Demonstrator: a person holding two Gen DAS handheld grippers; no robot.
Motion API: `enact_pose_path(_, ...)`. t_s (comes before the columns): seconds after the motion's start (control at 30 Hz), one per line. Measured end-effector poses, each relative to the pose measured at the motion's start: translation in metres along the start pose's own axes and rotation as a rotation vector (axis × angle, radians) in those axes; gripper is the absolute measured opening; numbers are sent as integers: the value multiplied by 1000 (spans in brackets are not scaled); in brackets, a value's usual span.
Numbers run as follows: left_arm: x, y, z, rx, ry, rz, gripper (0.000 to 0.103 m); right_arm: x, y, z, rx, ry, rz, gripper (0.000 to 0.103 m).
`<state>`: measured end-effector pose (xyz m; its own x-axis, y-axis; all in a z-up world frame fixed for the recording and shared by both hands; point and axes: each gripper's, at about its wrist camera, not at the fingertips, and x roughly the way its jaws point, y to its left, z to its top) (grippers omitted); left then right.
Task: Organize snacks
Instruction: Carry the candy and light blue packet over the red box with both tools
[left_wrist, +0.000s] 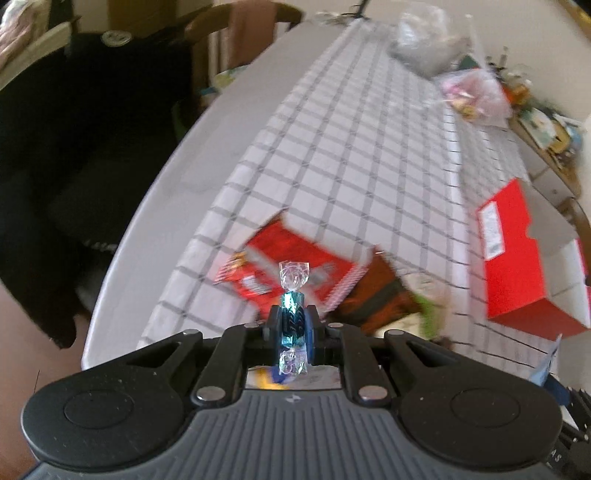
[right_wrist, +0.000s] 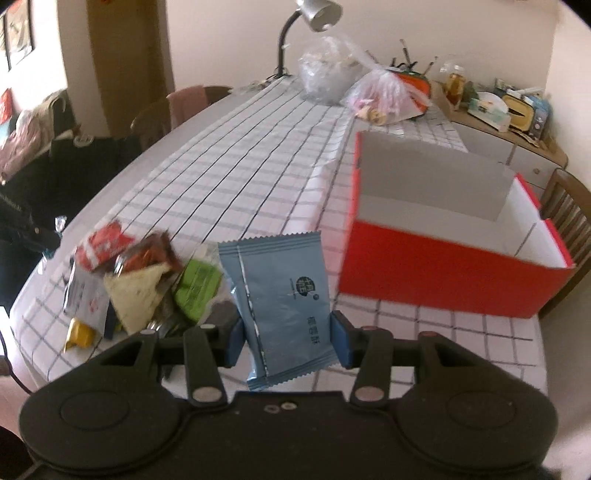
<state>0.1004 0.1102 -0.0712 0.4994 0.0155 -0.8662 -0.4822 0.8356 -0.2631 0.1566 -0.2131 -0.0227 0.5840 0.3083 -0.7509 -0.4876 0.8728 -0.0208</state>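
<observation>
Status: both grippers loaded. The left gripper (left_wrist: 292, 325) has its jaws clamped on a twist-wrapped candy (left_wrist: 293, 306), teal at the middle with clear ends, held upright above the checked table (left_wrist: 332, 155). The right gripper (right_wrist: 288, 332) has its jaws pressed against the sides of a pale blue sachet (right_wrist: 277, 302), which stands on edge between them, low centre of that frame. The open red box (right_wrist: 443, 236) sits at right of the right wrist view, apparently empty, and is judged the destination. To do the step well, each item should be carried over the box rim before release, and lowered inside rather than dropped, since the sachet is light and may slide off a wall; the arms should go in turn to avoid crowding the opening. The right wrist view shows the box interior and the loose snack pile (right_wrist: 147, 280) at lower left, including a green packet (right_wrist: 197, 288). The left wrist view shows only the box's outer side (left_wrist: 517, 258) at right edge, plus a red packet (left_wrist: 288, 266) behind the candy, all blurred.
</observation>
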Motion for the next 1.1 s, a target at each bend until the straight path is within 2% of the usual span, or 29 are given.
enact_pose_path(0.27,-6,-83,9,114,-18,-81,12,-9,-51,30,37,-34,-34,47)
enact_pose_path(0.6,6,-200,24,277,-28,-132,12,-2,-126,56,122,-50,-88,47)
enact_pose_path(1.1,48,-339,32,486,-9,-158,12,40,-211,73,179,31,-140,47)
